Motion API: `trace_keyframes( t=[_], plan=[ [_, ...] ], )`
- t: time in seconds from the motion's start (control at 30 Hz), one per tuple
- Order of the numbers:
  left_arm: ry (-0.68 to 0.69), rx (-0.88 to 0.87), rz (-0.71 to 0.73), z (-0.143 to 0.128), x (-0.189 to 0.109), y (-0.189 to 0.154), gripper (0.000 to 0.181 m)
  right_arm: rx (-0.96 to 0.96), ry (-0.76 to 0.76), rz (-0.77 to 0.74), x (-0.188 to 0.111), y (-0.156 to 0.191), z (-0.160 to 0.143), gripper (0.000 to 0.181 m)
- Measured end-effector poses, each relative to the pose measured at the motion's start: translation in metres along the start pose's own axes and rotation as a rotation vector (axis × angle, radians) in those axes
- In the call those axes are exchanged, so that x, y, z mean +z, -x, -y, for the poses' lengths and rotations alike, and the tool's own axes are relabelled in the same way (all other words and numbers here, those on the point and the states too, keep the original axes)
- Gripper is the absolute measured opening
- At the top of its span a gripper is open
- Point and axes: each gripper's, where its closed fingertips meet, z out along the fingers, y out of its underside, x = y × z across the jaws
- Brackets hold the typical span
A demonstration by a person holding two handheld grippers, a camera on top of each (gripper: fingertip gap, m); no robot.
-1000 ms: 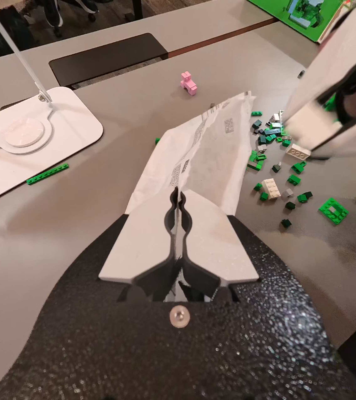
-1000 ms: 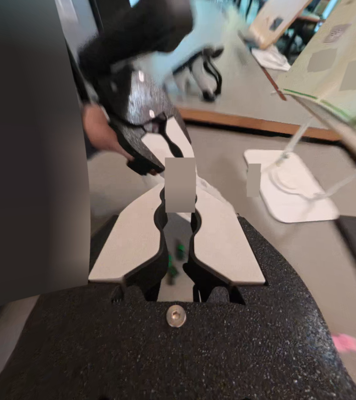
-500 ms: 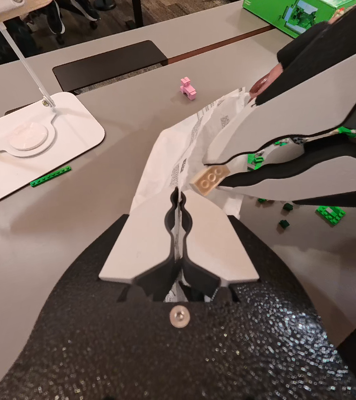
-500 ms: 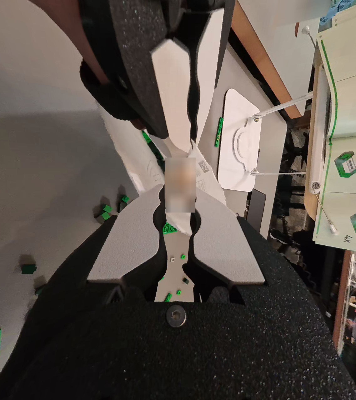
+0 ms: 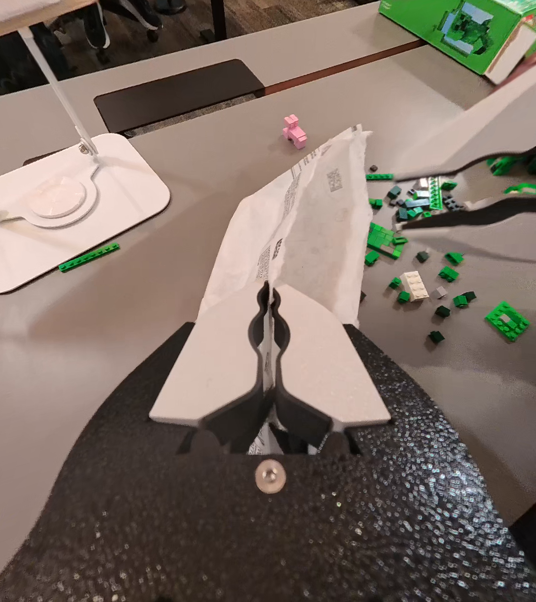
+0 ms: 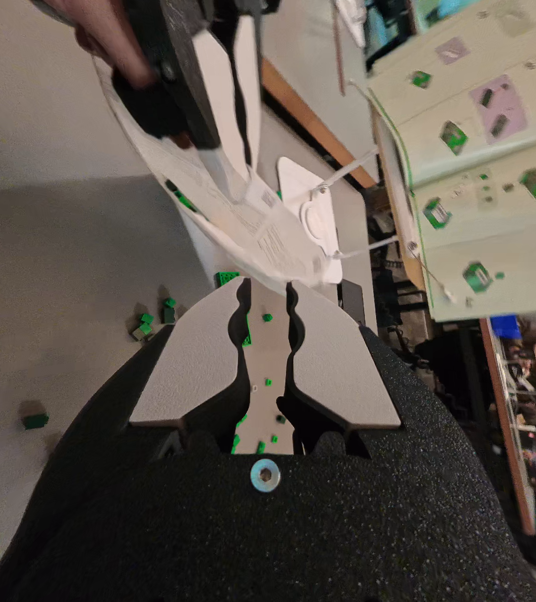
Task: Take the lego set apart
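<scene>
My left gripper (image 5: 269,290) is shut on the edge of a white paper bag (image 5: 318,228) and holds it up over the grey table with the mouth open. The right wrist view shows the same grip, with the left gripper (image 6: 243,176) and the bag (image 6: 253,228) above my right gripper (image 6: 268,286). My right gripper is open with nothing between its fingers. It also shows blurred at the right of the left wrist view (image 5: 403,202), above the loose bricks. A white brick (image 5: 415,286), a green plate (image 5: 507,321) and several small green bricks (image 5: 384,241) lie scattered on the table.
A pink pig figure (image 5: 294,133) stands beyond the bag. A long green plate (image 5: 89,257) lies beside a white stand base (image 5: 58,208) on the left. A green set box (image 5: 465,32) sits at the back right. An instruction booklet (image 6: 488,163) rests on the stand. There is about 8 centimetres between the tips of the two grippers. The right tips stand about 15 centimetres off the white brick (image 5: 415,286). My right gripper's tips are some 25 centimetres from the green plate (image 5: 507,321).
Half a second ago my right gripper held a pale brick at the bag's mouth. It has since drawn back to the right, its fingers wider apart and bare. My left gripper still holds the bag.
</scene>
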Motion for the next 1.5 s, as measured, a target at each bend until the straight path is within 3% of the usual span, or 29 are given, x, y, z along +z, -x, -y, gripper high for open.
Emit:
trace_keyframes(
  t=[0.33,0.57,0.83,1.1,1.43,1.5],
  plan=[
    [0.050,-0.044,0.035,-0.015,-0.003,0.018,0.000,0.442,-0.053,-0.365,-0.058,0.005,-0.130,0.020],
    [0.142,-0.058,0.072,-0.034,-0.002,0.029,0.000,0.589,-0.117,-0.568,-0.085,-0.006,-0.175,0.016],
    [0.189,-0.099,0.098,-0.049,-0.003,0.043,0.000,0.702,-0.156,-0.779,-0.121,-0.024,-0.201,0.013],
    [0.268,-0.126,0.095,-0.066,0.000,0.046,0.002,0.660,-0.175,-1.076,-0.186,-0.044,-0.216,0.008],
    [0.388,-0.134,0.026,-0.090,0.003,0.036,0.017,0.670,-0.147,-1.092,-0.187,-0.042,-0.233,0.007],
    [0.453,-0.131,-0.006,-0.101,0.002,0.030,0.034,0.650,-0.139,-1.084,-0.185,-0.042,-0.231,0.007]
  ],
)
